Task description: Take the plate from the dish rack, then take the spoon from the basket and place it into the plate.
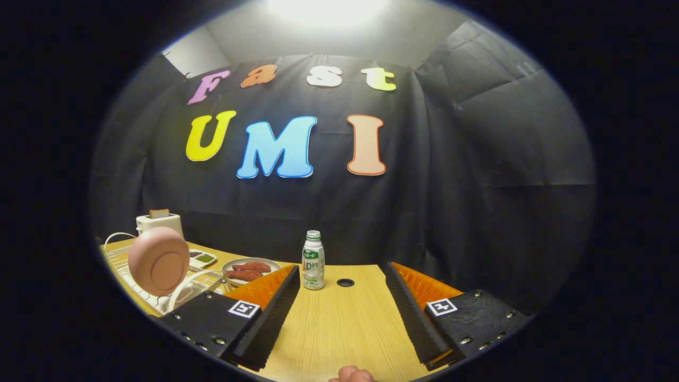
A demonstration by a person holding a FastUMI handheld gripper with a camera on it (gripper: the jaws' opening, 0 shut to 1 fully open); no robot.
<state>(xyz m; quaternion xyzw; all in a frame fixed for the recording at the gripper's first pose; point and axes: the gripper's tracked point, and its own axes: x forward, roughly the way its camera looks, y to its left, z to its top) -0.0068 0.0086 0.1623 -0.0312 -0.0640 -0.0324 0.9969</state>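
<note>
A pink plate [159, 261] stands on edge in a white wire dish rack [139, 289], left of my left finger and a little beyond it. My gripper [342, 302] hangs open above the wooden table [339, 329], with bare tabletop between its fingers. The rack's near part is hidden behind my left finger [265, 313]. I cannot make out a basket or a spoon.
A small green-labelled bottle [313, 260] stands just ahead, between the fingers. A grey plate of reddish food [249, 269] and a small white dish [201, 258] lie beyond the rack. A white toaster [158, 223] sits at the back left. A cable hole [345, 283] marks the table.
</note>
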